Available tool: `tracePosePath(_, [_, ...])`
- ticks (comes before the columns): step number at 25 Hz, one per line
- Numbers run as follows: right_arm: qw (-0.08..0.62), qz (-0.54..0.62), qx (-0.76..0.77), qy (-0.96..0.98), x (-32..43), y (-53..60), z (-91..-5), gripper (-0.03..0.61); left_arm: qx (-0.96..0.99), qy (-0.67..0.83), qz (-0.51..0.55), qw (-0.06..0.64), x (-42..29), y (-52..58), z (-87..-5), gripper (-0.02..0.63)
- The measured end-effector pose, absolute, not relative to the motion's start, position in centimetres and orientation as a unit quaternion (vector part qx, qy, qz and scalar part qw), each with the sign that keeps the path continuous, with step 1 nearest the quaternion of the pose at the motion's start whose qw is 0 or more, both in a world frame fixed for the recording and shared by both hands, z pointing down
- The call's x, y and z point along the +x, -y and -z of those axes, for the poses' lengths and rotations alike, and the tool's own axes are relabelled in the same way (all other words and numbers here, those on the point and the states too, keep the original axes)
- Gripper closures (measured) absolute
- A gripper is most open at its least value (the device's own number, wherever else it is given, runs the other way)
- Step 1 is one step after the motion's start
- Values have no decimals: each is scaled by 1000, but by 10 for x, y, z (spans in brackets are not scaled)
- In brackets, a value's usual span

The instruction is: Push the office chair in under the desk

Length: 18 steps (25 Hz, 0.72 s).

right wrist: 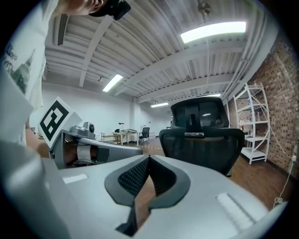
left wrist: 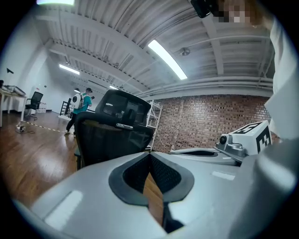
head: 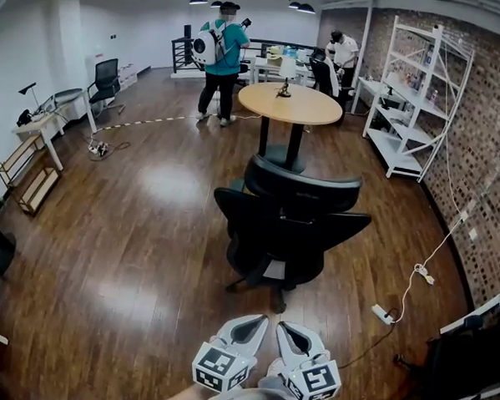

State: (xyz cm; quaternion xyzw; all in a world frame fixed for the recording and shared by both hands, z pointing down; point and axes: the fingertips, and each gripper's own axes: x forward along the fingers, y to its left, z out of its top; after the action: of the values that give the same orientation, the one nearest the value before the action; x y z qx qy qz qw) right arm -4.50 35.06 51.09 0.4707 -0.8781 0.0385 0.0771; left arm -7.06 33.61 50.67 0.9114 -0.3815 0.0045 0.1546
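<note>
Both tongs were closed and empty. The left tongs [head: 258, 322] and right tongs [head: 284, 327] sat side by side at the bottom of the head view, tips close together and pointed toward the chair. In each gripper view the pads met with nothing between them.

The office chair [head: 287, 229] stood on the wood floor [head: 140, 231] between me and the round desk [head: 290, 103], back toward me, seat facing the desk. It was well apart from my tongs, not touched. It was near the desk's pedestal [head: 295, 143] but not under the top, so the push hadn't started.

Handling, my read: bulky and probably fairly heavy, but it sat on a caster base [head: 276, 298] over smooth boards, so it should roll with little force. It likely swivels, so an off-centre shove would spin it rather than move it. The backrest [head: 291, 218] mesh looked soft and would give, and the headrest [head: 302, 185] might tilt. The backrest's rigid top rim looked like the best place to push: closed tips flat against it, one on either side of the centre spine, pushing level. No grip needed. Hard plastic on hard plastic could slip, so contact should stay square. The pedestal could stop the base before the seat got fully in.
</note>
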Motion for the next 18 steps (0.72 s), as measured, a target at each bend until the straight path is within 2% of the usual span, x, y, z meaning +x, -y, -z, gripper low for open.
tracePosePath(18, [29,14,455,890,8,-230,-464,578,904,413,5,112,-28,-215,-467,598])
